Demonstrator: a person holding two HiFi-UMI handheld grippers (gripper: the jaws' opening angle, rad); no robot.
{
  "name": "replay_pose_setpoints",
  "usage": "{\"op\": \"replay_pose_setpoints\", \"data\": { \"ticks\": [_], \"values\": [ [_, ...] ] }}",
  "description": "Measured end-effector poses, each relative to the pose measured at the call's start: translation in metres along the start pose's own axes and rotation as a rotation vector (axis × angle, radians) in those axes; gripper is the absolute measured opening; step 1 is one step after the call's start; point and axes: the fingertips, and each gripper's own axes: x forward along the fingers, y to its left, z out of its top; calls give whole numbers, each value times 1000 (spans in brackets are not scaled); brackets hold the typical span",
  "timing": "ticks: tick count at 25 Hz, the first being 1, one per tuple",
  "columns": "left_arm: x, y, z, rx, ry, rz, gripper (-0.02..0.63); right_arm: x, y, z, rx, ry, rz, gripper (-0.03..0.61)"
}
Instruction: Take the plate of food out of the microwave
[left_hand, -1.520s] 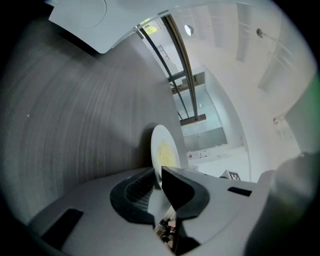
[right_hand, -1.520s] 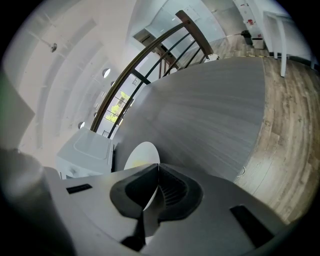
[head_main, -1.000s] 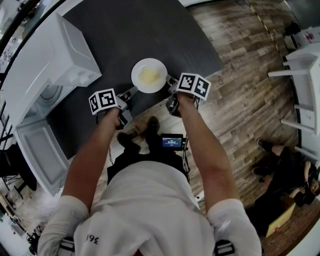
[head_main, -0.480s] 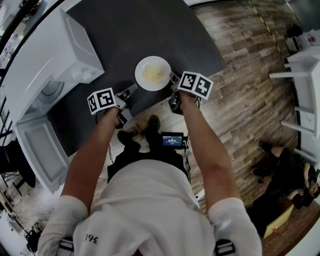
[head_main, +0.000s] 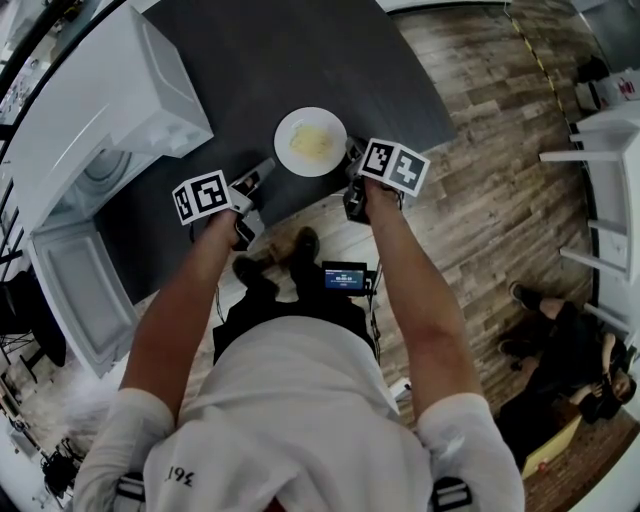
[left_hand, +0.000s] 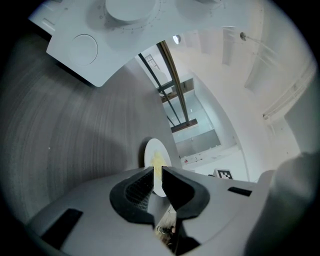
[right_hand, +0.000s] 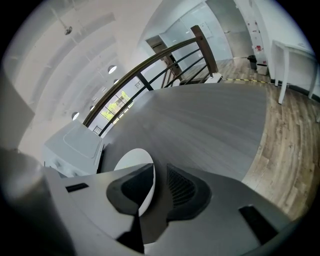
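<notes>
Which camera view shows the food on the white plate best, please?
The head view: it looks down on the plate, so the yellow food lies fully visible. The left gripper view shows the plate nearly edge-on, with only a yellow strip of food. The right gripper view shows only white plate, no food.

White round plate (head_main: 284, 140) bearing yellow food (head_main: 311, 144), flat on dark table (head_main: 250, 60); white microwave (head_main: 105, 105), door open

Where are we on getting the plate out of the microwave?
Done: the plate of food is out of the microwave, sitting on the dark table. In hand: letting go; the jaws of the right gripper have just been opening, rim loose between them; the left gripper looks clear of it, jaws slightly apart. Left: back both away; the microwave door hangs open.
</notes>
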Motion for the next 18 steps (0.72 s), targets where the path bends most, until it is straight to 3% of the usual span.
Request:
{"op": "replay_pose_setpoints", "data": {
  "ticks": [7,10,13,18],
  "values": [
    [-11,-12,13,91,-76,-4,29,-11,2,12,-66,-33,-4,63],
    [-17,-27,17,104,-104,-45,29,-19,10,20,-99,-54,8,63],
    [-29,-34,18,150,-108,-24,29,-31,19,24,-132,-72,17,63],
    [-50,-59,15,197,-112,-76,29,-53,37,25,-174,-111,32,63]
  ]
}}
